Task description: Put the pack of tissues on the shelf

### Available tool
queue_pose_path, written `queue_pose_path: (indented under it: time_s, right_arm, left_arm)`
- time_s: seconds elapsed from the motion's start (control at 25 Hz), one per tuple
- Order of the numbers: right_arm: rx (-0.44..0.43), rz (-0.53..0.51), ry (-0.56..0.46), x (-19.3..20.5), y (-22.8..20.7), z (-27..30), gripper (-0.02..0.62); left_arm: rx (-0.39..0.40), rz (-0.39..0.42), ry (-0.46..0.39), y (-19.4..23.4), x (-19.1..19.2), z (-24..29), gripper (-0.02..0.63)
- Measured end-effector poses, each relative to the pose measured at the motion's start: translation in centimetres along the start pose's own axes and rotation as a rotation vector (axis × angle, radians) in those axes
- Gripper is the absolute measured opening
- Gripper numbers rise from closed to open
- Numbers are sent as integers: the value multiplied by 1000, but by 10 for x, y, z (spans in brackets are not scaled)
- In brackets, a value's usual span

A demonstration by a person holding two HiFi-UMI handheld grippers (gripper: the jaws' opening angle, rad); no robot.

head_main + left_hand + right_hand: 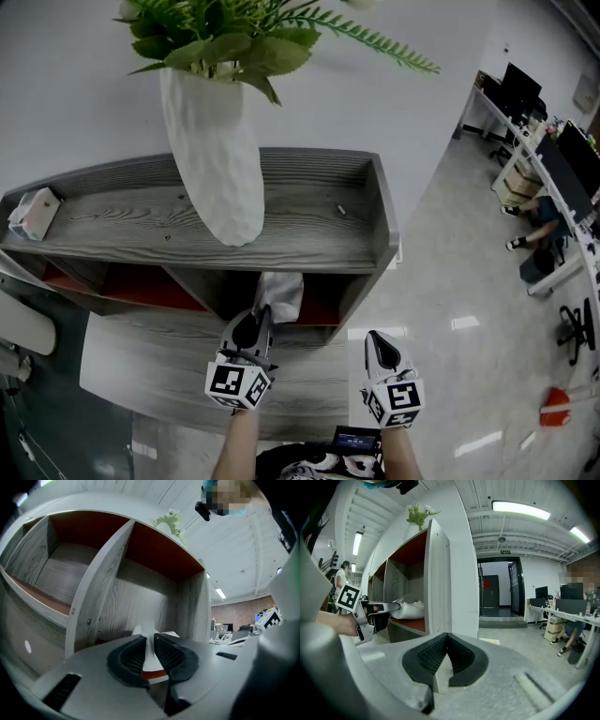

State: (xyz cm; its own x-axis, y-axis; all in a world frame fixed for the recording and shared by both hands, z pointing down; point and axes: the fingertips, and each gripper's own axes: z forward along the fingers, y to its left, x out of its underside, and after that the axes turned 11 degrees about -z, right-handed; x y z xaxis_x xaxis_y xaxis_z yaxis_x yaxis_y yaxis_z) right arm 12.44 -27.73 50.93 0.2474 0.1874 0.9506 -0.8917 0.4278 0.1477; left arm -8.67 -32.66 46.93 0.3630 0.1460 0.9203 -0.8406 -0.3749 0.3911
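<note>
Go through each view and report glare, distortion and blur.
Head view: white glare patches sit on the glossy grey floor; left gripper view: fisheye bows the grey wooden shelf's divider, corners go black, and the white pack of tissues looks soft; right gripper view: the ceiling light strip blows out, and the shelf's side panel bends.

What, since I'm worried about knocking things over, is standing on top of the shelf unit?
A tall white vase holding green leaves stands mid-top; a small box lies at the left end. The vase covers the shelf top beneath it, and leaves hide its mouth.
</note>
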Motion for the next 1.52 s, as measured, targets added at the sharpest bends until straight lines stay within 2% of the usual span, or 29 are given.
queue_pose_path:
  time_s: [0.6, 1.28, 1.52]
  right_arm:
    - [-12, 10, -3, 0, 4, 7, 5]
    - [-27, 11, -23, -9, 15, 7, 5]
    - [-22, 19, -27, -8, 15, 4, 5]
  left_arm:
    - [3, -15, 41, 4, 8, 6, 60]
    - [5, -27, 58, 1, 10, -1, 132]
    - [6, -11, 55, -1, 9, -4, 137]
